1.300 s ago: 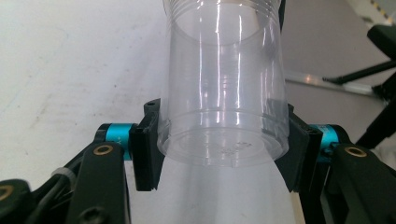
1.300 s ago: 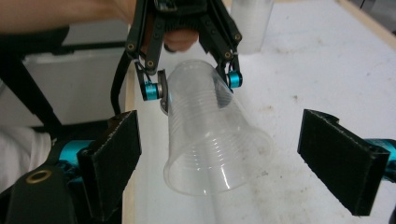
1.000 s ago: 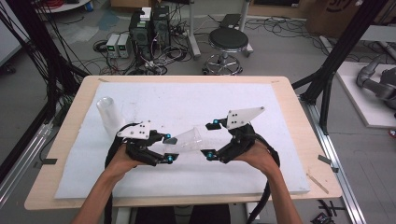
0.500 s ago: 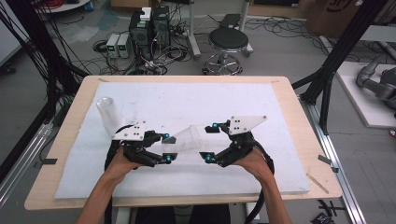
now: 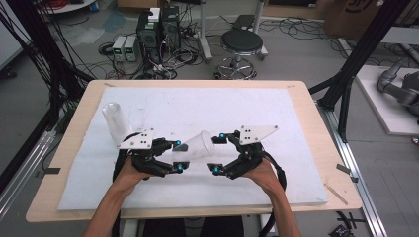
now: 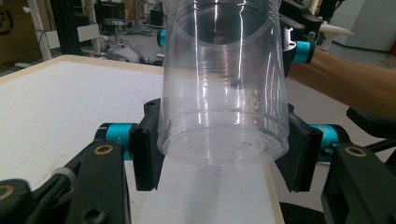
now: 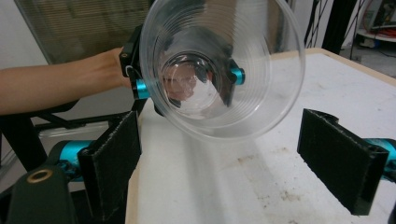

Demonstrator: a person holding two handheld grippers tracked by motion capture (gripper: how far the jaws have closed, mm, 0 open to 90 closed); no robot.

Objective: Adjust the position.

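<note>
A clear plastic cup [image 5: 200,144] lies on its side in the air, a little above the white mat [image 5: 222,106]. My left gripper [image 5: 180,155] is shut on it. In the left gripper view the black pads [image 6: 145,149] press both sides of the cup [image 6: 224,93] near its base. Its mouth points toward my right gripper [image 5: 218,152]. In the right gripper view the cup's open mouth [image 7: 261,107] faces the camera, just beyond and above the right gripper [image 7: 233,165], which stands open with nothing between its pads [image 7: 343,163].
A second clear cup [image 5: 113,121] stands upside down on the mat at the back left. The mat covers most of the wooden table [image 5: 316,123]. A stool [image 5: 241,44] and computer boxes [image 5: 157,27] stand on the floor beyond the far edge.
My right gripper has sunk a little, nearer to the mat and level with the cup's mouth. The left gripper and the cup in it have stayed in place.
</note>
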